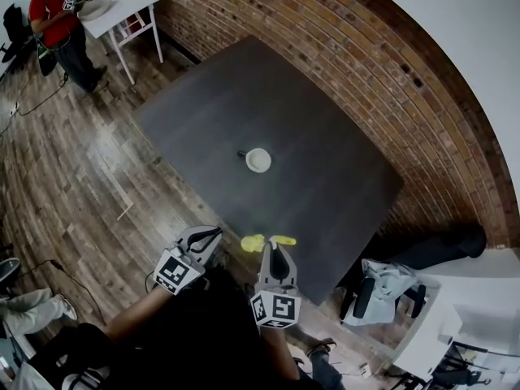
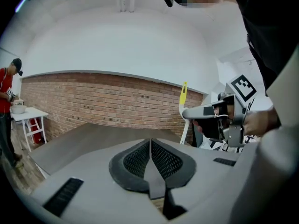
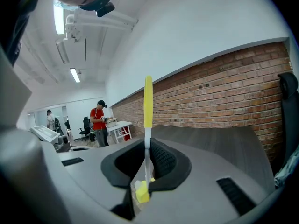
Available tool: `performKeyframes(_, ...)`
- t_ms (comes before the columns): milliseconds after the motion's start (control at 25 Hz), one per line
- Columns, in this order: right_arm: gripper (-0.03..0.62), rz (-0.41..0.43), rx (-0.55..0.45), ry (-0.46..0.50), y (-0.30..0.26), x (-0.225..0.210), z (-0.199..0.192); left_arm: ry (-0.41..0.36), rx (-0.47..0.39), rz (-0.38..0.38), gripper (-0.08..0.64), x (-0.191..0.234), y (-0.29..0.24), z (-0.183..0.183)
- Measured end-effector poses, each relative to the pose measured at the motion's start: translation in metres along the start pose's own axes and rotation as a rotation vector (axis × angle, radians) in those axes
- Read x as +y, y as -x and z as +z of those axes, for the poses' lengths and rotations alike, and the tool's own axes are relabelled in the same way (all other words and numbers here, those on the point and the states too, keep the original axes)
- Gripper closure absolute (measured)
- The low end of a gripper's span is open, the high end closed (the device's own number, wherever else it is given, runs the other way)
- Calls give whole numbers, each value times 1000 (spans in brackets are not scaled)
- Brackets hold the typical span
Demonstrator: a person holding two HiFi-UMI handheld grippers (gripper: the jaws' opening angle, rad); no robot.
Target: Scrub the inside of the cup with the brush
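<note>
Cup (image 1: 258,160) status?
- One cup. White, round rim seen from above, small dark stub on its left side. It sits upright near the middle of the dark table (image 1: 325,136), with nothing beside it.

Inside of it?
- Reads plain white. Too small to tell more.

Brush?
- One brush (image 3: 147,101). Long yellow end pointing up, thin white neck, yellow lump at the base. It stands upright in my right gripper (image 3: 147,146), jaws clamped on the white neck.

Left side?
- My left gripper (image 2: 150,143) has its jaws pressed together with nothing between them.

Where are you?
- Both grippers are at the table's near edge, side by side, well apart from the cup.

Other items?
- One white side table (image 1: 122,6) in the far corner and one person in a red shirt (image 1: 53,15) beside it.
</note>
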State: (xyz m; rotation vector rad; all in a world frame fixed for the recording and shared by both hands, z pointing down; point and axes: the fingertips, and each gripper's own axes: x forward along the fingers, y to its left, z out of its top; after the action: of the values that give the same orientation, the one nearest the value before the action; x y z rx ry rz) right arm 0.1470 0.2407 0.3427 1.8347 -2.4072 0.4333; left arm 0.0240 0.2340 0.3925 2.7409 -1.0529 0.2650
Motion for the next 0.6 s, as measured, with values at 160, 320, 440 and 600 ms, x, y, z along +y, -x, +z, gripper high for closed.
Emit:
performKeyframes(160,539,-10,5,-22,-16,-9,1,-18,2,5,518,13,-11,4)
performKeyframes(320,540,-37,0,-21,-37,-8,4,0,6,-12,518,41,-24,2)
performKeyframes(440,540,-71,-8,-8,-58,-9,9,17,10,-37,518,65,-39,-3)
performKeyframes(600,539,-137,-12,-16,-86,-14,14,30,32,-95,518,94,-65,-6)
